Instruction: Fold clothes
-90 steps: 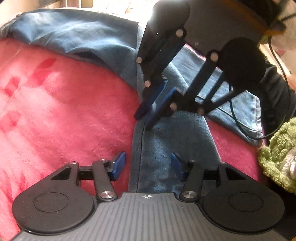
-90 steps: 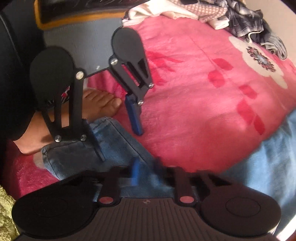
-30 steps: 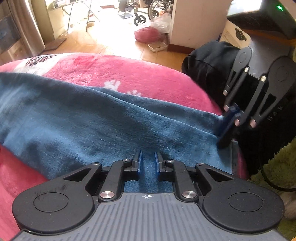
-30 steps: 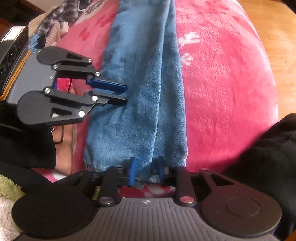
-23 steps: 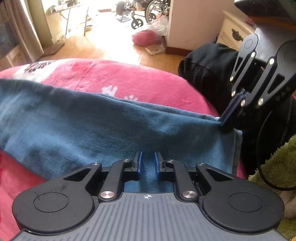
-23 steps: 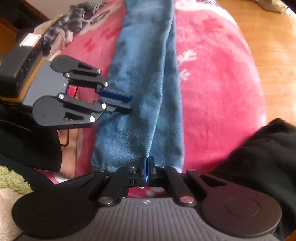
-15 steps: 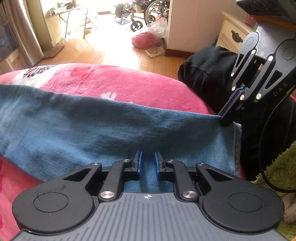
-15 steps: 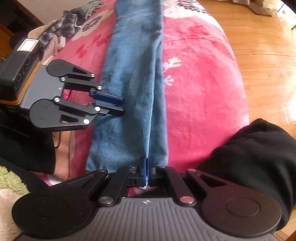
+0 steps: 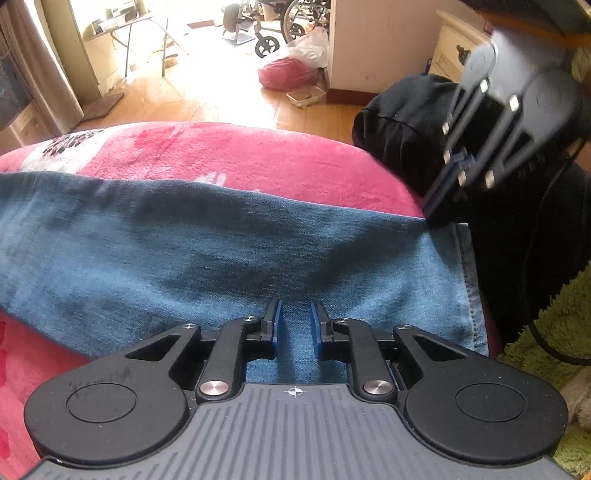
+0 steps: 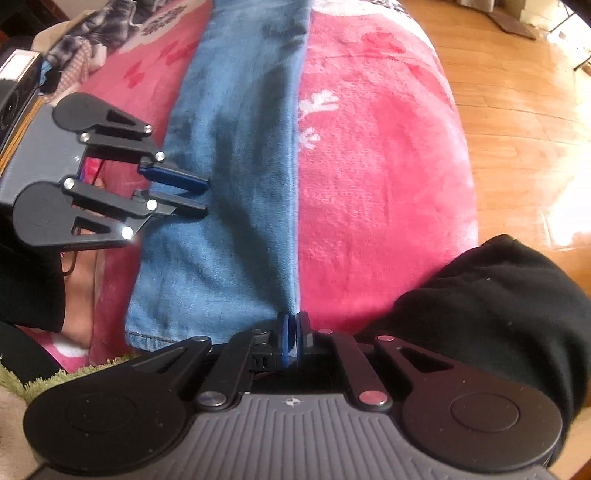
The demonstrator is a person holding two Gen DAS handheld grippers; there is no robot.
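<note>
Blue jeans [image 9: 229, 236] lie stretched lengthwise on a pink blanket [image 9: 258, 155]; they run up the middle of the right wrist view [image 10: 229, 147]. My left gripper [image 9: 294, 324] has its jaws a narrow gap apart over the near edge of the leg, with denim between the pads. It also shows in the right wrist view [image 10: 192, 195]. My right gripper [image 10: 292, 339] is shut on the far edge of the jeans at the hem corner and holds it taut. In the left wrist view it [image 9: 436, 210] pinches that corner.
A black garment [image 10: 480, 302] lies at the blanket's right edge. A green fuzzy cloth [image 9: 554, 332] sits by the hem. Other clothes [image 10: 85, 33] are piled at the far end. A wooden floor [image 10: 517, 92] lies beyond the bed. A bare foot [image 10: 81, 288] rests near the hem.
Both grippers lifted the jeans leg off the blanket and turned toward its length. The right gripper closed fully on the far edge about 0.8 s ago and has held since.
</note>
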